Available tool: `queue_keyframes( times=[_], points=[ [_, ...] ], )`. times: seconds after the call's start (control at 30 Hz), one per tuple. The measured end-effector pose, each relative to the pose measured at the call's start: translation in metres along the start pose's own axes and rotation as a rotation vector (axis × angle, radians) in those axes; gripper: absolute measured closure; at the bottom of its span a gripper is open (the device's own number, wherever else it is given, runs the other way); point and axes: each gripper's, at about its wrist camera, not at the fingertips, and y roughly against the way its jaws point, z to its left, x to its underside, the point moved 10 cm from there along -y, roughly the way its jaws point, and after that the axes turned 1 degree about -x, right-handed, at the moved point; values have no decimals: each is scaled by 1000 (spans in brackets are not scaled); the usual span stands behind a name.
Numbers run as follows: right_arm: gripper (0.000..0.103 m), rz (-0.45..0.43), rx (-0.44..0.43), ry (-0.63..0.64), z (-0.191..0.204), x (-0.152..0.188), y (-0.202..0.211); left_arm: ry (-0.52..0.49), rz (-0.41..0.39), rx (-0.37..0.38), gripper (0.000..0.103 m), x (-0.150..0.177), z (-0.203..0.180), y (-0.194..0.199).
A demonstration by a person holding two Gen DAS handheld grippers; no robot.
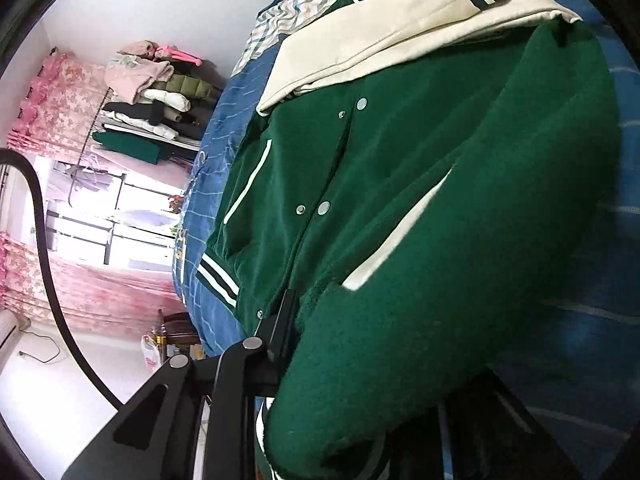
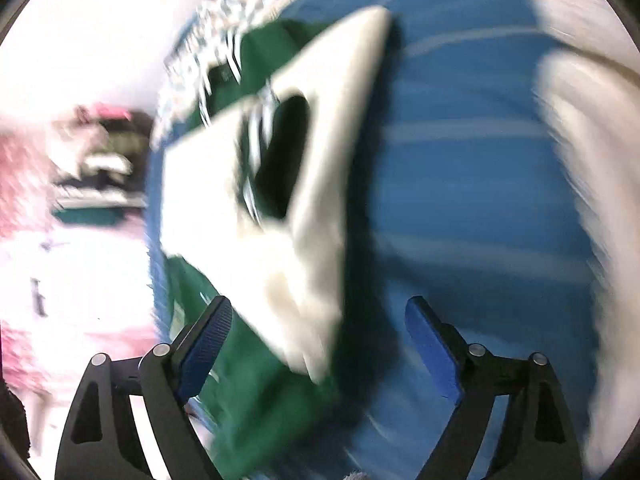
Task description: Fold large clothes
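A green varsity jacket (image 1: 420, 168) with cream sleeves (image 1: 384, 32) and snap buttons lies on a blue striped bed. My left gripper (image 1: 320, 340) is shut on a bulging fold of the jacket's green fabric near the hem; the fabric hides its right finger. In the blurred right wrist view the jacket (image 2: 256, 380) and its cream sleeve (image 2: 312, 200) lie ahead. My right gripper (image 2: 316, 344) is open, its blue-padded fingers spread around the sleeve's lower end without holding it.
The blue striped bed sheet (image 2: 460, 160) stretches to the right. A plaid blanket (image 1: 288, 12) lies at the bed's far end. A rack of folded clothes (image 1: 160, 100), pink curtains (image 1: 72, 92) and a bright window stand beyond the bed's left edge.
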Motion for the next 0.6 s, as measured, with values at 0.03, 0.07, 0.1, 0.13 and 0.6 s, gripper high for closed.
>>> queue_keyframes(
  times=[0.03, 0.07, 0.1, 0.13, 0.6],
  points=[
    [12, -4, -36, -23, 4, -9, -12, 0, 1, 7, 81, -2, 2, -1],
    [12, -3, -61, -57, 3, -23, -20, 0, 3, 12, 81, 2, -4, 3],
    [12, 3, -82, -77, 1, -30, -22, -2, 11, 26, 81, 1, -3, 1],
    [12, 24, -105, -116, 2, -33, -35, 3, 14, 38, 81, 0, -3, 1],
    [84, -27, 73, -49, 190, -46, -58, 193, 66, 439, 81, -10, 104, -19]
  ],
)
